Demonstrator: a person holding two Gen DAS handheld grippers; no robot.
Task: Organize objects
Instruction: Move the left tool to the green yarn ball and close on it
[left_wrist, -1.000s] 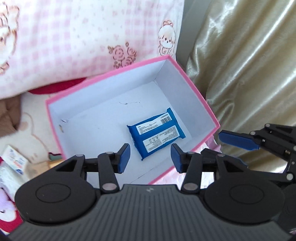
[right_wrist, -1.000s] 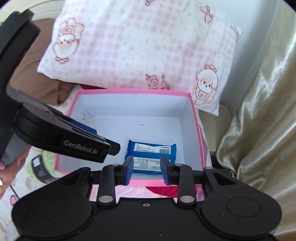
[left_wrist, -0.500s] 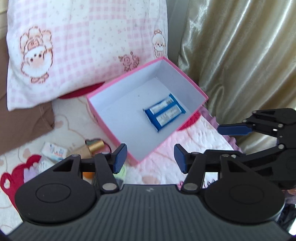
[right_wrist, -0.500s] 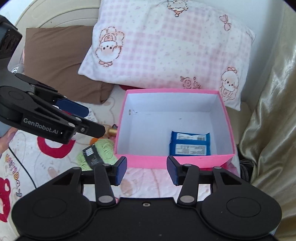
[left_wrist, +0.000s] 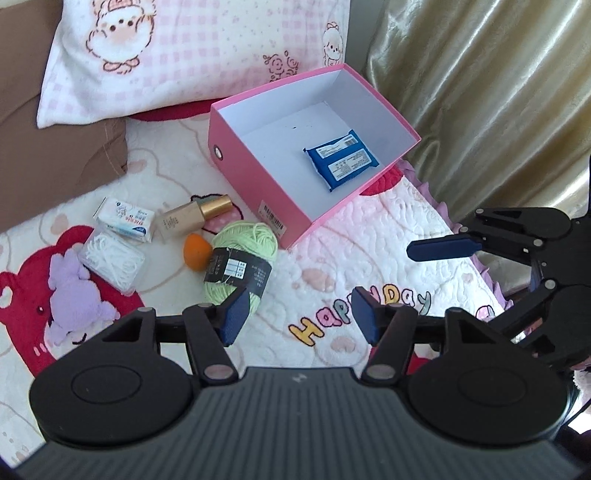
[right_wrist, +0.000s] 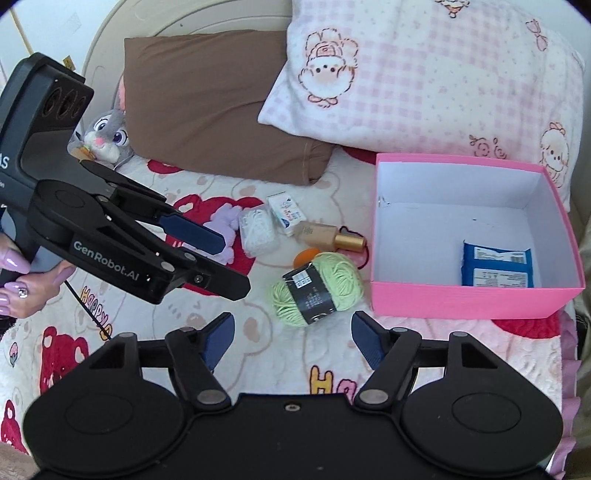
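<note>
Your left gripper (left_wrist: 297, 314) and right gripper (right_wrist: 291, 338): fingers apart, just been opening, nothing between them. Green yarn ball (right_wrist: 319, 282) lies on the bed just beyond your right fingers. Blue wipes pack (right_wrist: 496, 267) sits in the pink box (right_wrist: 461, 301), beyond and right.

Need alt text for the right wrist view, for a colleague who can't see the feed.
An open pink box holding one blue packet sits on a patterned bedspread, right of a green yarn ball and other small items. The right gripper is open and empty below; the left gripper reaches in from the left.
</note>
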